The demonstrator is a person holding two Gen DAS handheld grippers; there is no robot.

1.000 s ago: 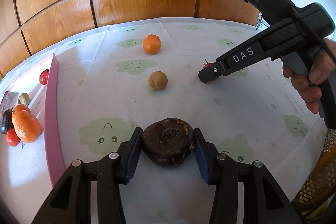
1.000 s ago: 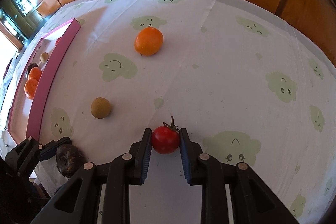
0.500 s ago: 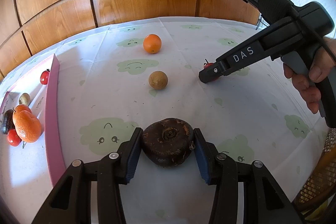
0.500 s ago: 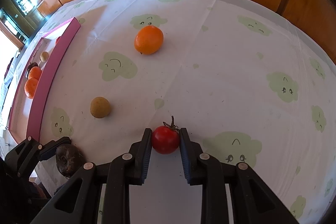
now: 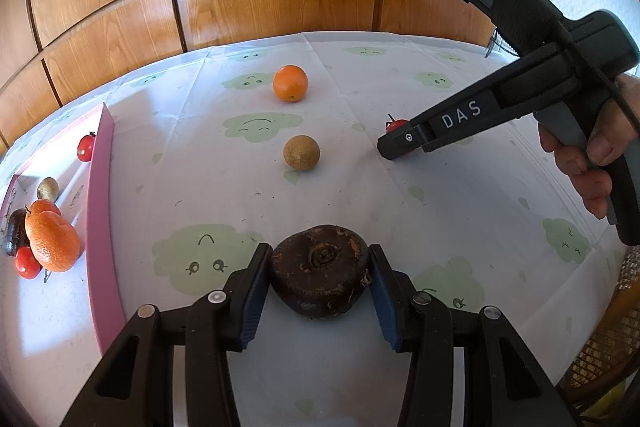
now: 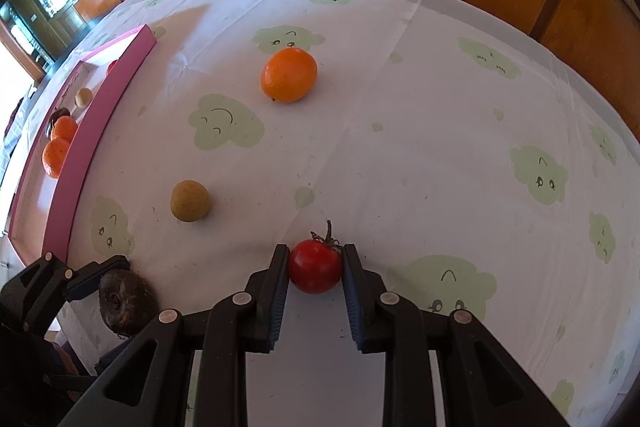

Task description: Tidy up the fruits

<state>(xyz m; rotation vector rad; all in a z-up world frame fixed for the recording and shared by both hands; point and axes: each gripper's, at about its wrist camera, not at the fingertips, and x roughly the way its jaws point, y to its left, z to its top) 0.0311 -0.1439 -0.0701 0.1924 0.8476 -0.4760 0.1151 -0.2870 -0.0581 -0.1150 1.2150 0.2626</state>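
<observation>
loose: 1 orange | 1 tan fruit | gripped: 1 tomato | 1 brown fruit

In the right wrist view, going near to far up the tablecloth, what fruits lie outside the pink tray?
Small red tomato between the right gripper fingers → round tan-brown fruit → glossy orange.

Cloud-print tablecloth, orange, brown round fruit, pink tray
</observation>
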